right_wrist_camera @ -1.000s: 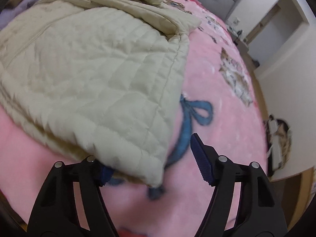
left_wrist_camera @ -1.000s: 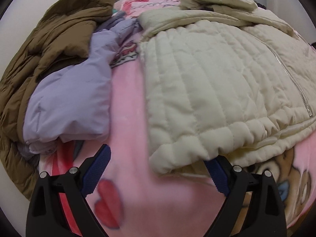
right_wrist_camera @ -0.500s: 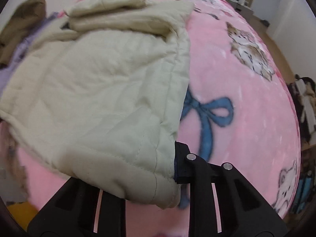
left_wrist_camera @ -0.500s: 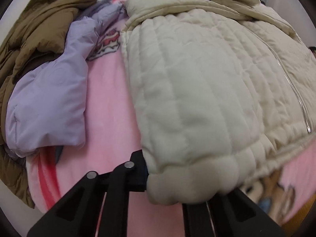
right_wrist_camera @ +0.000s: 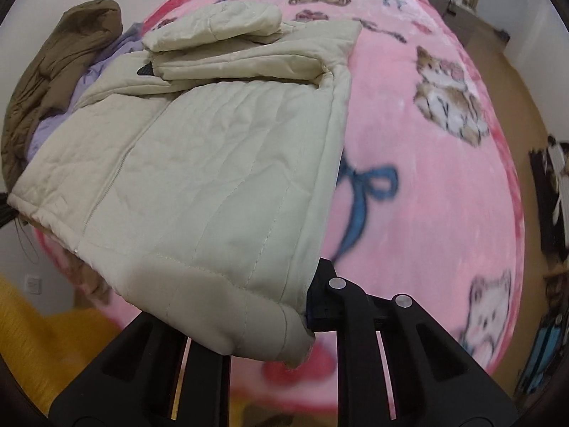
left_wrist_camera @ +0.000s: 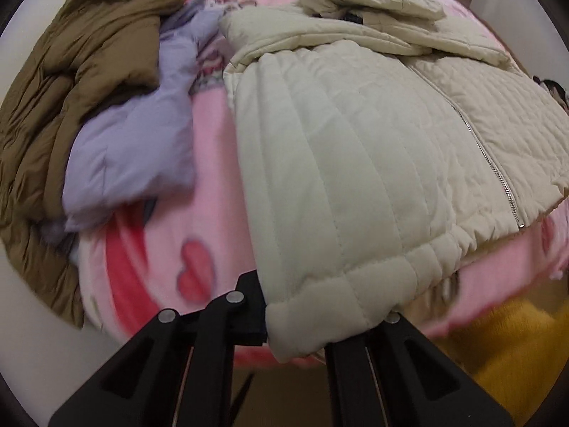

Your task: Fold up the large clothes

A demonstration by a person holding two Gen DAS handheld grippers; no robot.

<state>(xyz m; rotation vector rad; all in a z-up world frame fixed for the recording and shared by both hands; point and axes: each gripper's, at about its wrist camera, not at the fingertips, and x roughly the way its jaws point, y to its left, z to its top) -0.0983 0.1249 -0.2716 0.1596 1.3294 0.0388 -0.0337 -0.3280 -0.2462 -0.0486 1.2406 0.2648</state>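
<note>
My left gripper (left_wrist_camera: 302, 323) clamps one hem corner of the cream quilted jacket (left_wrist_camera: 341, 163), fingers tight on it; my right gripper (right_wrist_camera: 270, 323) is closing on the other corner. The jacket lies on the pink blanket (right_wrist_camera: 444, 192), beside a lilac jacket (left_wrist_camera: 131, 142) and a brown coat (left_wrist_camera: 71, 71).

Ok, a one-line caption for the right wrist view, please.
Right gripper closing on the hem corner of a cream quilted jacket, raised off the pink cartoon blanket.
</note>
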